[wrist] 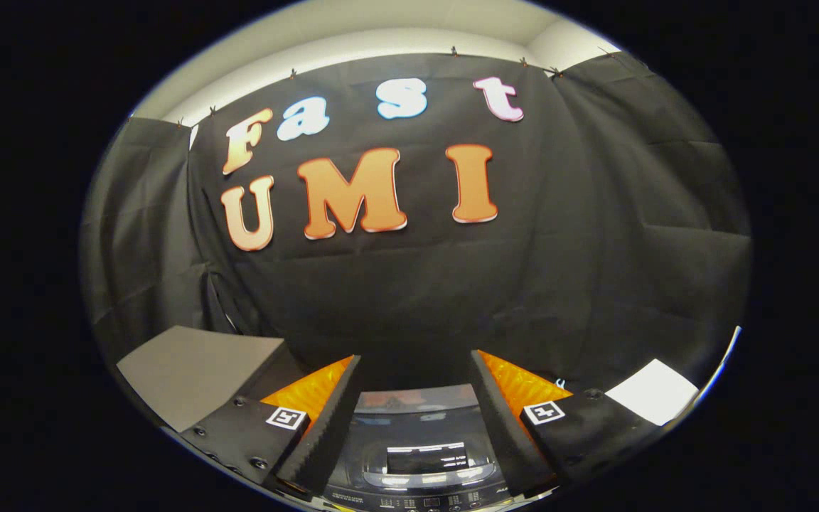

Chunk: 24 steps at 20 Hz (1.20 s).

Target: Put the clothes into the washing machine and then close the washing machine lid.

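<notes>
My gripper [415,363] stands open, its two fingers [324,419] spread wide with nothing between them. Below and between the fingers lies the top of the washing machine [420,462], dark and glossy. Its lid looks down flat, with a label patch on it and a control strip at the near edge. The gripper hovers above the machine and points toward the booth's black cloth wall. I see no clothes in this view.
A grey flat surface [193,370] lies to the left of the fingers. A white surface [651,391] sits to the right of them. The black cloth wall stands close behind the machine.
</notes>
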Each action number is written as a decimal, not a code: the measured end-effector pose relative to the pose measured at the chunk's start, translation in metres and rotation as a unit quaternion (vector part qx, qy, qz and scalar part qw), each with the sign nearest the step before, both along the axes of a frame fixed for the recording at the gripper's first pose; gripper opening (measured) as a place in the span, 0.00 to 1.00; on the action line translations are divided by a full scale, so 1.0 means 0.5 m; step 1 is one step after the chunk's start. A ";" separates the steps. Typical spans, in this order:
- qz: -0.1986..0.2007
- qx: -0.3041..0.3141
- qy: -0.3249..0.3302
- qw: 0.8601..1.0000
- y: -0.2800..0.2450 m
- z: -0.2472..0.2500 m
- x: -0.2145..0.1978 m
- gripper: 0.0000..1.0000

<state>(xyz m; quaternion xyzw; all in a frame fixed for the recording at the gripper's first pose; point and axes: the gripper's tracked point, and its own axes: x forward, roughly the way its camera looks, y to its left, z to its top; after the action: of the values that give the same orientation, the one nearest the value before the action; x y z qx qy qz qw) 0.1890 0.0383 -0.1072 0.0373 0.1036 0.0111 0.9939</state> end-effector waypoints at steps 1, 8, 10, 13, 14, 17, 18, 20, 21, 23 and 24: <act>0.000 -0.003 -0.009 1.000 -0.008 0.027 -0.011 0.95; 0.005 -0.012 -0.056 0.998 -0.071 0.168 -0.101 0.95; 0.017 -0.015 -0.064 0.998 -0.074 0.195 -0.117 0.95; 0.030 -0.029 -0.085 0.996 -0.076 0.240 -0.139 0.95; 0.026 -0.033 -0.089 0.995 -0.083 0.249 -0.143 0.95; 0.029 -0.031 -0.101 0.994 -0.074 0.277 -0.173 0.95; 0.034 -0.036 -0.110 0.993 -0.073 0.289 -0.181 0.95; 0.039 -0.044 -0.119 0.991 -0.074 0.302 -0.193 0.95; 0.046 -0.043 -0.118 0.991 -0.067 0.299 -0.200 0.95; 0.055 -0.039 -0.120 0.990 -0.063 0.300 -0.212 0.95; 0.055 -0.036 -0.122 0.990 -0.069 0.302 -0.216 0.95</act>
<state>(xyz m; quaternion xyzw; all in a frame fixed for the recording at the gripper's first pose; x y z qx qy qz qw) 0.0812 0.0040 0.0438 -0.0061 -0.0166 0.0663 0.9976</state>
